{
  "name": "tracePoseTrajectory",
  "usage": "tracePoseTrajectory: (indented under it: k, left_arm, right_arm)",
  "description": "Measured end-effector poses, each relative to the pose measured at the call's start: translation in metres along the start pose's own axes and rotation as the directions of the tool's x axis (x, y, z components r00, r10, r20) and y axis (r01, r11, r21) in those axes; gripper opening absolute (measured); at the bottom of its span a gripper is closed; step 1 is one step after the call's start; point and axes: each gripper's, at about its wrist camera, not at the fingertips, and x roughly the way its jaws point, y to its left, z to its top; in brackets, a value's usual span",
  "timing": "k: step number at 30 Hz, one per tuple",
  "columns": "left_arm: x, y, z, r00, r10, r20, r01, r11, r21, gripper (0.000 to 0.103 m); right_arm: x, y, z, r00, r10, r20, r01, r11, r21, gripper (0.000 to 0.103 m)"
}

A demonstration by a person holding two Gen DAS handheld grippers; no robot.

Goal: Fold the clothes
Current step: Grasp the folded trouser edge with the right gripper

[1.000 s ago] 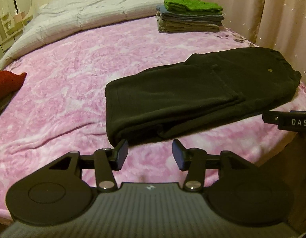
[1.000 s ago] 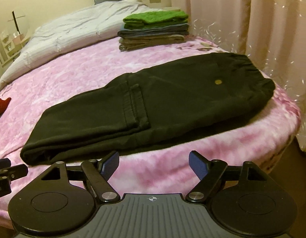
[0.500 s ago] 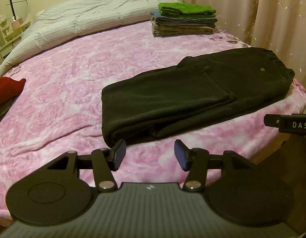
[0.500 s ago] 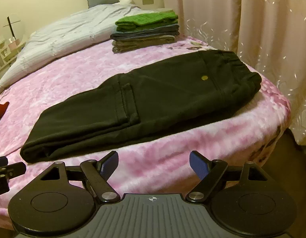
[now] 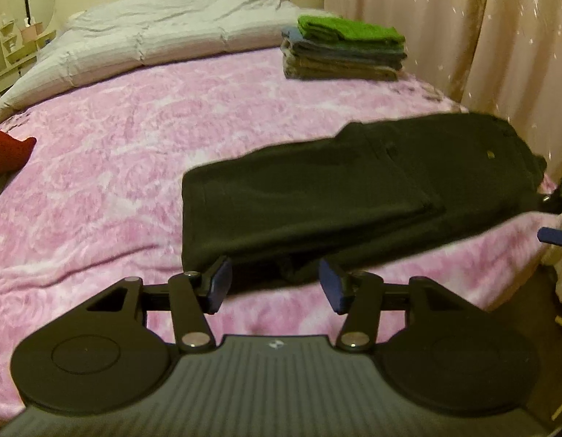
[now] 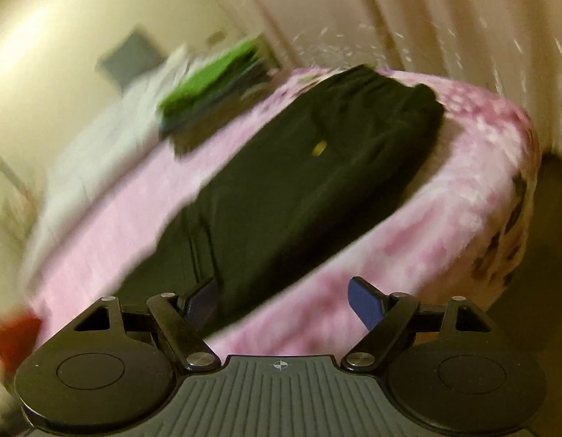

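Black trousers (image 5: 339, 196) lie folded lengthwise on the pink blanket (image 5: 135, 153), waistband toward the curtain side. My left gripper (image 5: 275, 284) stands open just short of their folded leg end, holding nothing. In the right wrist view the picture is tilted and blurred; the same black trousers (image 6: 299, 182) run diagonally over the pink blanket (image 6: 444, 200). My right gripper (image 6: 284, 304) is open and empty at the trousers' near edge. Part of the right gripper (image 5: 557, 218) shows at the right edge of the left wrist view.
A stack of folded clothes (image 5: 343, 49) with a green piece on top sits at the far right of the bed, blurred as the stack (image 6: 208, 87) in the right wrist view. A grey duvet (image 5: 153, 43) covers the head end. A red garment (image 5: 8, 153) lies left. Curtains (image 5: 481, 36) hang right.
The right gripper has swung and rolled sharply, so its view is tilted and blurred. The left gripper has moved a little closer to the trousers' leg end. Both stay open.
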Motion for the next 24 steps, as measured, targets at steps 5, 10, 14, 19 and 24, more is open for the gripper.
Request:
tracePoseTrajectory:
  k: [5,10,14,19,24]
  left_arm:
    - [0.013,0.009,0.009,0.999,-0.019,0.033,0.02,0.999,-0.039,0.041]
    - [0.03,0.014,0.011,0.999,-0.032,0.029,0.034,0.998,-0.061,0.041]
    - [0.045,0.017,0.011,0.999,-0.042,0.02,0.043,0.996,-0.076,0.041]
    - [0.064,0.02,0.011,0.998,-0.055,0.008,0.055,0.994,-0.093,0.033]
    - [0.08,0.023,0.011,0.998,-0.063,0.001,0.063,0.993,-0.1,0.032]
  right_arm:
    - [0.005,-0.055,0.031,0.994,0.056,0.096,-0.08,0.961,0.265,0.081]
    - [0.015,-0.1,0.055,0.98,0.07,0.184,-0.146,0.886,0.44,0.081]
    - [0.028,-0.123,0.071,0.981,0.045,0.189,-0.136,0.857,0.497,0.077]
    - [0.041,-0.13,0.084,0.985,0.03,0.171,-0.11,0.87,0.481,0.067]
    - [0.049,-0.122,0.089,0.988,0.009,0.156,-0.074,0.907,0.415,0.067]
